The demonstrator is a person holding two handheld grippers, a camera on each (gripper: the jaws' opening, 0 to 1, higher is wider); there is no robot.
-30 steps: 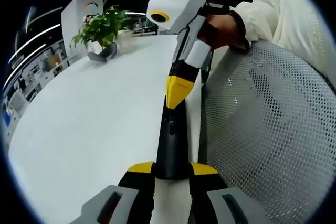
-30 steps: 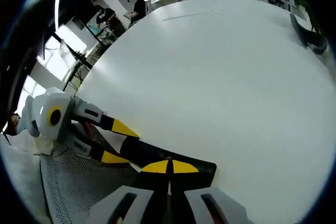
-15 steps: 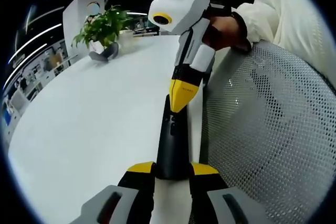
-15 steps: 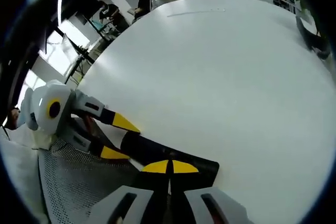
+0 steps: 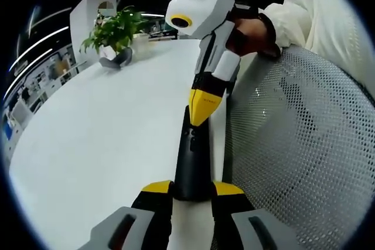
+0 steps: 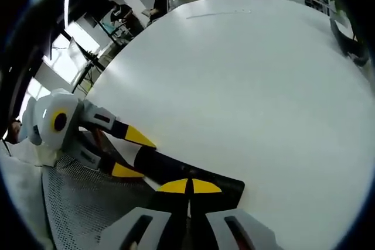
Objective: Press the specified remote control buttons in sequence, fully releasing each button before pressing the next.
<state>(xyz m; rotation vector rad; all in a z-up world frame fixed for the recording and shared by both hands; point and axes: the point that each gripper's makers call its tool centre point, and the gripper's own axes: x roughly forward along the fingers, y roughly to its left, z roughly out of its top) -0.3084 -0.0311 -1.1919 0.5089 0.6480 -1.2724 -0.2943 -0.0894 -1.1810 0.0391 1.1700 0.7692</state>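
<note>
**Right tip parked on the remote, barely budged in the last half second**

Biggest thing first: the white table (image 5: pixel 105 121), with the mesh chair back (image 5: pixel 293 156) right up against its near edge. The remote control (image 5: pixel 192 162) lies along that same edge, a slim dark bar.

The left hand-held gripper (image 5: pixel 192 190) is clamped on the remote's near end, yellow tips either side of it. The right hand-held gripper (image 5: pixel 204 106) comes down from the far side with its jaws pinched together, empty, and the yellow point sits on the remote's upper face near the far end.

What changed: a second ago that point was lower down the remote; since then it has moved toward the far end and held there. I'd guess it has released one button and is lined up on the next, but I can't see any key travel.

No readable brand or button labels anywhere. The potted plant (image 5: pixel 114 30) sits at the table's far end.
</note>
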